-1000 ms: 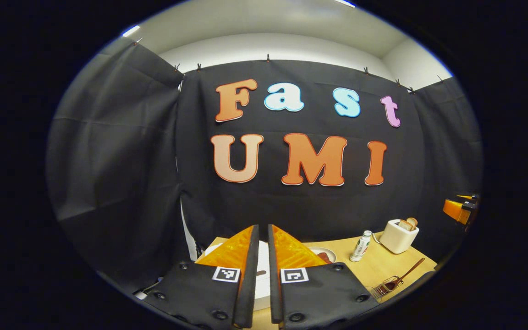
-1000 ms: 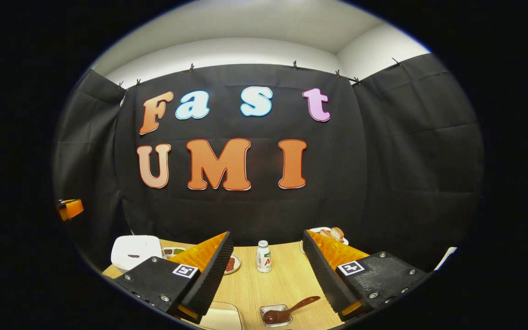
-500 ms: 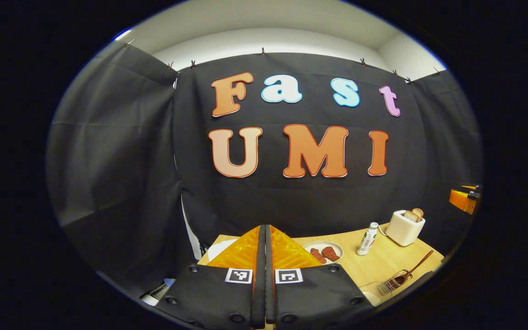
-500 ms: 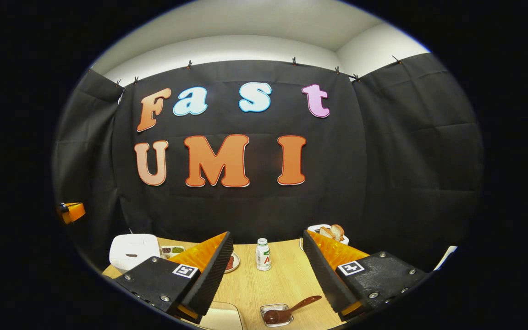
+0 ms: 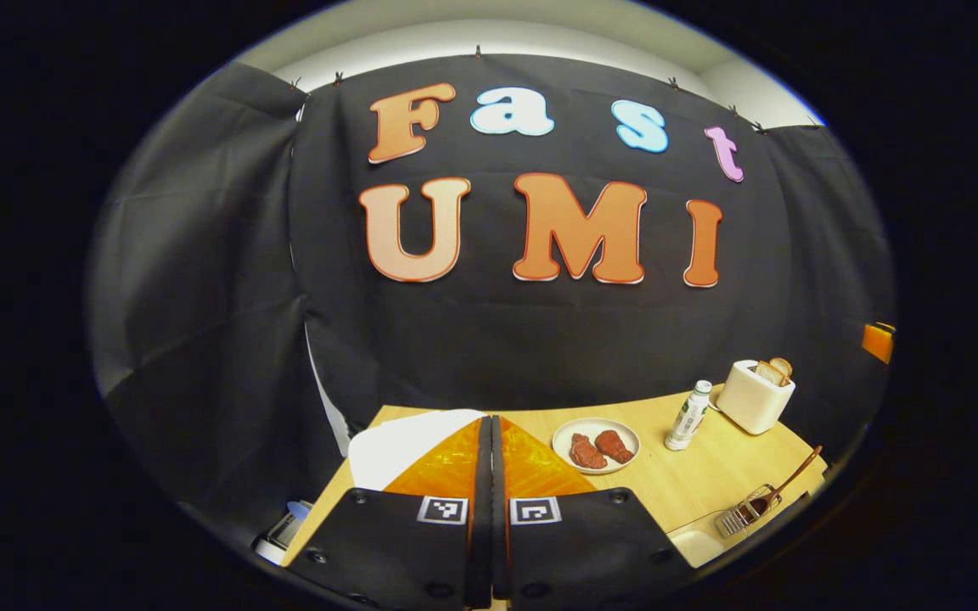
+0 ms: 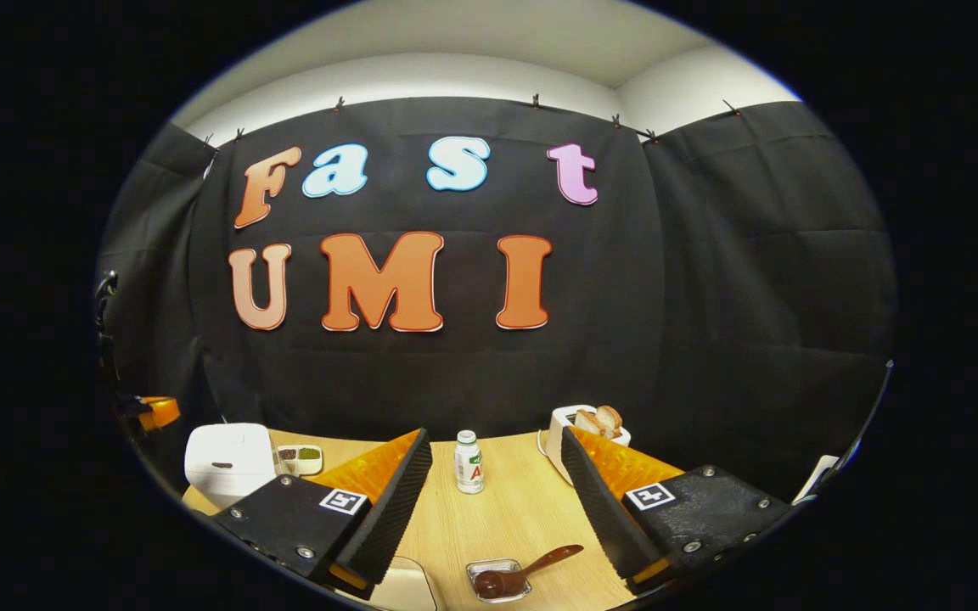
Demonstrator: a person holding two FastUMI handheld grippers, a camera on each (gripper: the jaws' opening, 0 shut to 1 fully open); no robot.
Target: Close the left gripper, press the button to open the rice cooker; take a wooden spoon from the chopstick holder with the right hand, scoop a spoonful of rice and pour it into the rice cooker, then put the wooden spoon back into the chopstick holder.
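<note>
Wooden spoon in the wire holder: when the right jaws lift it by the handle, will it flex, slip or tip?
The wooden spoon looks rigid, so flex is unlikely. Its thin, glossy handle may slip or twist between the jaws. The dark bowl sits low in the wire holder, so it could swing bowl-down and drag on the holder.

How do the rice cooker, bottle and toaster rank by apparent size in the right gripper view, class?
1. rice cooker, clearly largest.
2. toaster, partly hidden behind a finger of the right gripper, so unsure.
3. bottle, about alike with the toaster's visible part.
</note>
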